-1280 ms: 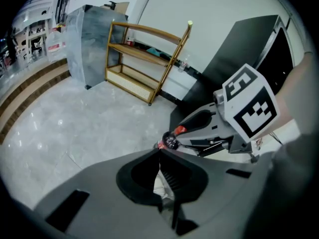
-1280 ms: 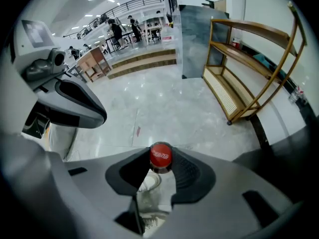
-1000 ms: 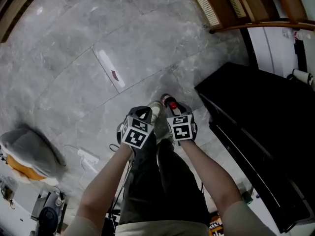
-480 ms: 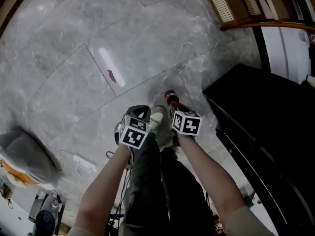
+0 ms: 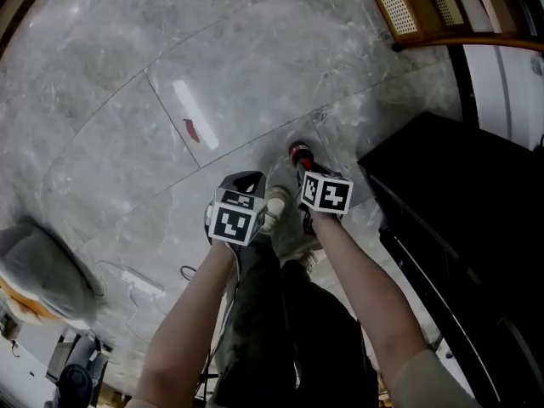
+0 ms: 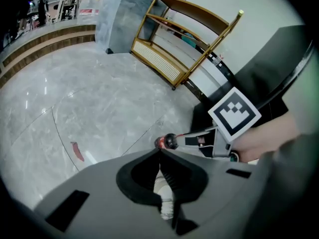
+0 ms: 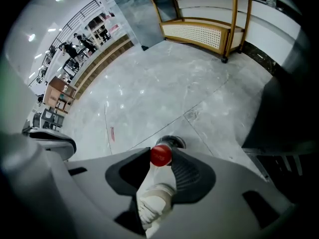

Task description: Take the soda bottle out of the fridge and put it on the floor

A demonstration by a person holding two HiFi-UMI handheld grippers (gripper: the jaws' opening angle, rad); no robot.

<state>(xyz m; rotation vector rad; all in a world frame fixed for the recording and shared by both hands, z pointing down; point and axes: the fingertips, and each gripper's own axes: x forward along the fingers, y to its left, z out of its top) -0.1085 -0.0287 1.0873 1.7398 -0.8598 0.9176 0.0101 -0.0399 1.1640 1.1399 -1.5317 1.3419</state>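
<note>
The soda bottle (image 5: 298,154), dark with a red cap, hangs upright just over the grey marble floor, and my right gripper (image 5: 303,167) is shut on its neck. From the right gripper view I look straight down on the red cap (image 7: 161,155), which sits between the jaw tips, with the dark bottle body (image 7: 173,143) below it. Beside it to the left, my left gripper (image 5: 245,182) is shut and holds nothing; its tips meet in the left gripper view (image 6: 159,152). That view also catches the bottle (image 6: 166,142) just beyond those tips.
The black fridge (image 5: 476,228) stands close on the right. A gold-framed shelf rack (image 5: 408,15) is at the far right. A white shoe (image 5: 276,201) is under the grippers. A red mark (image 5: 190,128), a white power strip (image 5: 140,283) and a grey cushion (image 5: 42,274) lie to the left.
Both grippers have sunk toward the floor and rolled a little. The bottle went down with the right one.
</note>
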